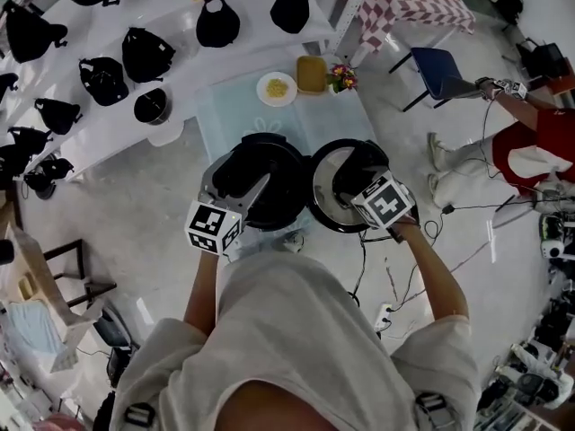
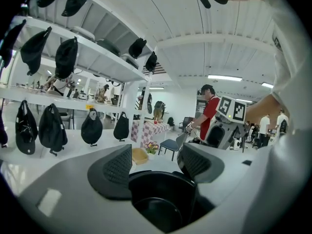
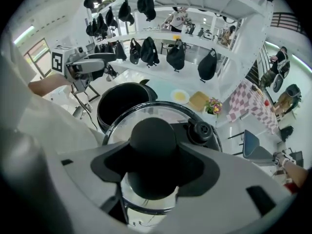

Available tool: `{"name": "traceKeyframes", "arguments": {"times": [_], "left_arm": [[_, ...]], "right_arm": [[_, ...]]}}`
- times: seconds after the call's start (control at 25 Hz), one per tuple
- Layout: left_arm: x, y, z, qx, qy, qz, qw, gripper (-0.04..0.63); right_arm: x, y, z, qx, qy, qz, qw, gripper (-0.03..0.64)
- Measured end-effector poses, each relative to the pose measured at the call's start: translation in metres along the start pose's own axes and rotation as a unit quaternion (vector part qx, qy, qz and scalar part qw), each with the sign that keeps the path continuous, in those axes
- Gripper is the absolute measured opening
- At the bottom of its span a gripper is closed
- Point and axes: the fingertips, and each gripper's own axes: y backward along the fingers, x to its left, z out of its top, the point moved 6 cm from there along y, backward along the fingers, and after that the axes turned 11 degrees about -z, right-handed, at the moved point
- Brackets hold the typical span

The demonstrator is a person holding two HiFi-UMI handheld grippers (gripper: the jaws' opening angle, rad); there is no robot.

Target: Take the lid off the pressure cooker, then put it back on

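The pressure cooker [image 1: 274, 162] stands open on a pale table [image 1: 225, 119], its dark inside bare to the head view. The lid [image 1: 328, 185] is off. It hangs just to the right of the cooker, its metal rim close beside the cooker's rim, and whether the two touch cannot be told.

The right gripper [image 1: 364, 185] points steeply down over the lid. In the right gripper view its jaws are clamped on the lid's round black knob [image 3: 153, 138], one pad on each side. The glass and steel rim spread out below, with a small black valve [image 3: 200, 130] beside the knob.

The left gripper [image 1: 235, 184] reaches in from the cooker's near-left side and lies almost level. In the left gripper view its jaws straddle a black part of the cooker at its rim, which fills the gap between the pads [image 2: 117, 167]. They appear closed on it.

Beyond the cooker on the same table lie a plate [image 1: 277, 89] of yellow food, a tan tray [image 1: 311, 74] and a small bunch of flowers [image 1: 341, 77]. Farther off to the cooker's left, white shelves carry black bags [image 1: 148, 54]. To its far right stands a blue chair [image 1: 440, 70], and past that a person in red [image 1: 530, 151].
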Motion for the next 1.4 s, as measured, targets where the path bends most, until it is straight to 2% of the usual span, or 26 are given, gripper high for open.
{"name": "traceKeyframes", "arguments": {"times": [0.4,0.8,1.2,1.4], "left_arm": [[0.020,0.062,-0.005,-0.017,0.013,0.076,0.9969,0.325],[0.034,0.115,-0.014,-0.029,0.023,0.137,0.9899,0.324],[0.043,0.149,-0.024,-0.032,0.038,0.172,0.9838,0.325],[0.047,0.158,-0.027,-0.032,0.041,0.180,0.9822,0.324]], "right_arm": [[0.042,-0.014,0.070,-0.010,0.107,0.038,0.993,0.273],[0.102,-0.033,0.125,-0.020,0.192,0.086,0.977,0.273],[0.143,-0.047,0.159,-0.023,0.233,0.113,0.966,0.273],[0.149,-0.059,0.166,-0.024,0.230,0.112,0.966,0.273]]}}
